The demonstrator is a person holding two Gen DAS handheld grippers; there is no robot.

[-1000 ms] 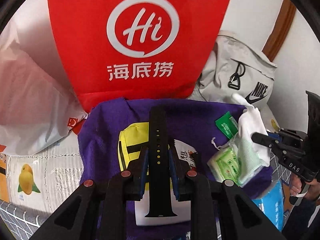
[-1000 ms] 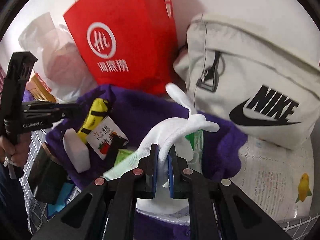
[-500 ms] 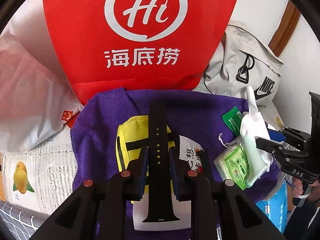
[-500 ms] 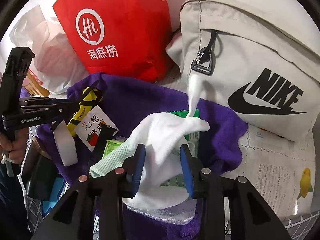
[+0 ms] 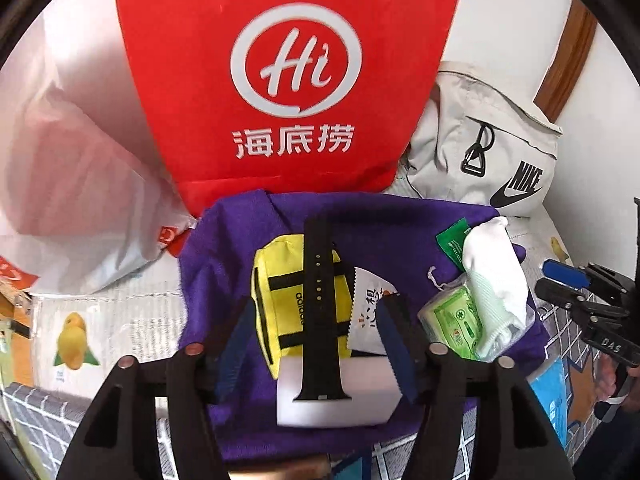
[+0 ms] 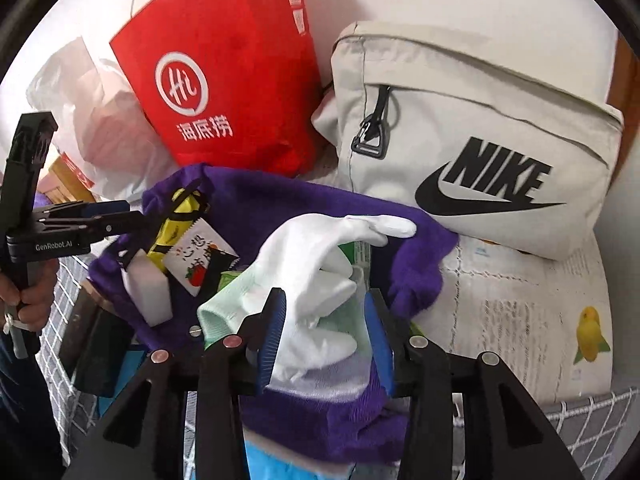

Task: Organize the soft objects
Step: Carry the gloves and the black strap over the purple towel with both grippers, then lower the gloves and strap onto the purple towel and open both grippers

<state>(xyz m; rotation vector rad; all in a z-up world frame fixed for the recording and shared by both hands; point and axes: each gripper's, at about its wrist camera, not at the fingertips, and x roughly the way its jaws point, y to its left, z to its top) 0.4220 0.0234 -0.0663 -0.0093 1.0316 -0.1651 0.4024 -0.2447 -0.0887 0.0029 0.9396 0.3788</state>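
Now both grippers are spread apart over the purple towel (image 5: 404, 232), the landmark for everything else. Left gripper (image 5: 316, 330): jaws have just been opening, blue pads clear of the black watch strap (image 5: 318, 308), which lies between them w/o contact, running lengthwise over the yellow pouch (image 5: 280, 280) and a white block (image 5: 332, 392) at the towel's near edge. Snack packet (image 5: 368, 316) sits just beside the pouch, mid-towel. Right gripper (image 6: 326, 336): jaws also just opened further; white glove (image 6: 316, 256) lies loose between the pads on the towel's right part, on top of a green tissue pack (image 5: 452, 320), not pinched. Behind the towel, a red bag (image 5: 288, 80) stands upright, touching its far edge; beige Nike bag (image 6: 472, 136) behind the towel's right corner. White plastic bag (image 5: 60, 184) left of the towel. Person's hand (image 6: 28, 292) grips the left tool's handle, seen from the right wrist cam.
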